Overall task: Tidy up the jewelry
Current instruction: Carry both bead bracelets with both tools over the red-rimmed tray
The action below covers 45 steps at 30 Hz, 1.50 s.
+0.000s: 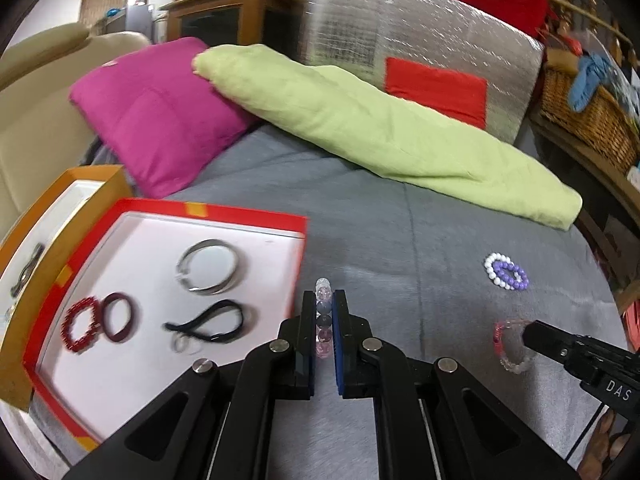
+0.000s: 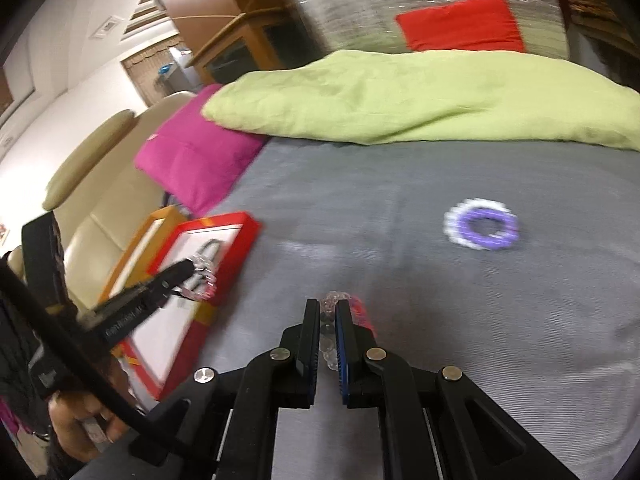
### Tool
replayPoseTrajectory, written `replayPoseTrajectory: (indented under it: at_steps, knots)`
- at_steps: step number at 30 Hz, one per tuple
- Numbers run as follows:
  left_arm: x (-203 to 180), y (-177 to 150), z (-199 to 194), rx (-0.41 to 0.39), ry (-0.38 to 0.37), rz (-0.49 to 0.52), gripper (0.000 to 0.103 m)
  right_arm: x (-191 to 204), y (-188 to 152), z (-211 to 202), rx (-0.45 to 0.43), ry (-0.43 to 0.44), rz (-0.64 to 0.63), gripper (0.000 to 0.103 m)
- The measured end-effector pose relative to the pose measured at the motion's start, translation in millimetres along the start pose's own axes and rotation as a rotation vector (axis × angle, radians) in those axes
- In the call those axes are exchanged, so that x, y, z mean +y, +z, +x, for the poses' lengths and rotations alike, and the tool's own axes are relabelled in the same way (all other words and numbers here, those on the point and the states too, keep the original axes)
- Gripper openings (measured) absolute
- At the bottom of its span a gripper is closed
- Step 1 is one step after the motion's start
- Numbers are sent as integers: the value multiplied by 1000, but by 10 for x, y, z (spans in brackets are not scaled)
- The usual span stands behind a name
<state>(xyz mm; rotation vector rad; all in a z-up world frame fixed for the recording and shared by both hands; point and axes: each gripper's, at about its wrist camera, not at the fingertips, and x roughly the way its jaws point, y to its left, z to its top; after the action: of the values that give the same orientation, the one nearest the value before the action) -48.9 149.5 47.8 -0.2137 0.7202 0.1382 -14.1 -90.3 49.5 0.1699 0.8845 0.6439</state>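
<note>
My left gripper is shut on a bracelet of clear, grey-blue and pink beads, just right of the red tray. The tray's white floor holds a silver bangle, a red beaded bracelet, a dark red band and a black cord. My right gripper is shut on a pink and clear bead bracelet above the grey bedspread. Seen from the left wrist, the right gripper carries that bracelet. White and purple bead bracelets lie together on the spread.
An orange box stands behind the red tray. A pink cushion, a green pillow and a silver foil pad with a red patch bound the far side. A wicker basket sits at right. A hand holds the left gripper.
</note>
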Motion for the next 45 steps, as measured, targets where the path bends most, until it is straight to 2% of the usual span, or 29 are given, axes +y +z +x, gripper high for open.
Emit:
replayPoseTrajectory:
  at_steps: [7, 13, 20, 27, 34, 45]
  knots:
    - [658, 47, -171, -26, 73, -114, 7, 709, 127, 160, 14, 70, -90, 8]
    - [1255, 76, -99, 27, 138, -209, 7, 1286, 193, 400, 51, 148, -142, 8]
    - [1602, 1, 0, 81, 170, -294, 7, 1716, 54, 800, 136, 215, -176, 8]
    - [1712, -43, 48, 104, 191, -329, 7, 1831, -82, 1089, 211, 272, -139, 8]
    - [1636, -105, 188, 164, 211, -293, 7, 1672, -145, 1312, 250, 227, -113, 8]
    - [1623, -162, 293, 215, 225, -285, 7, 1617, -220, 1358, 269, 175, -141, 8]
